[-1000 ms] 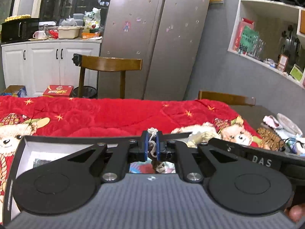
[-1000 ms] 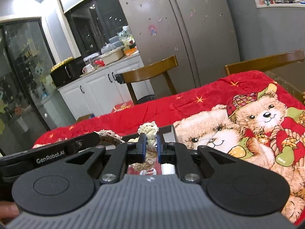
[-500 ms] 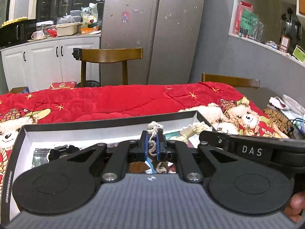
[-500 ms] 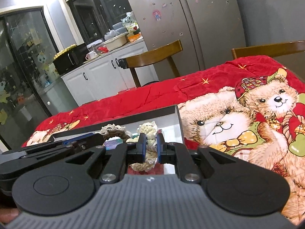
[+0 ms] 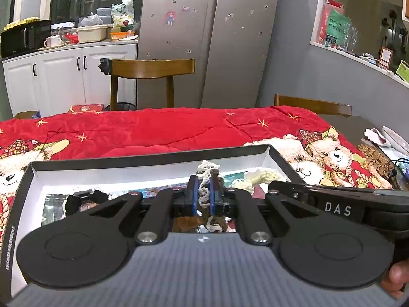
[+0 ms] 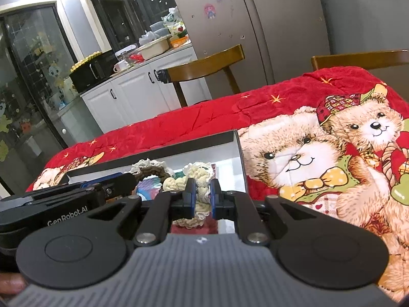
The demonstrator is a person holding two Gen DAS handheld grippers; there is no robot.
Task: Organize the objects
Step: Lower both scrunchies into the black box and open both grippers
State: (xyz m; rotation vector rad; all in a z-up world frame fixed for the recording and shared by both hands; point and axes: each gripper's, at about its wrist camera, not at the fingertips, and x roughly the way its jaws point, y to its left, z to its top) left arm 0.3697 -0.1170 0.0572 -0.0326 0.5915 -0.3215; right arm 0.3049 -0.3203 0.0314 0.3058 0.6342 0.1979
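Since a second ago both cameras have tipped down, so more of the box [image 5: 153, 160] shows, its white inside and far black wall now in plain view on the red quilt [image 5: 166, 128]. Around it stand a chair [image 5: 150, 71] and fridge [image 5: 209, 38] beyond the table, and clutter at the quilt's right edge. A black item [image 5: 84, 199] lies in the box's left part, among flat printed packets. The right gripper's body crosses the lower right of the left view, blocking that corner of the box. The left gripper [image 5: 204, 195] is level over the box, its blue pads pinching a brown-and-white scrunchie [image 5: 204, 192]. The right gripper [image 6: 202, 199] sits beside it, pads pressed on a cream scrunchie [image 6: 202, 179] just above the box's right end.
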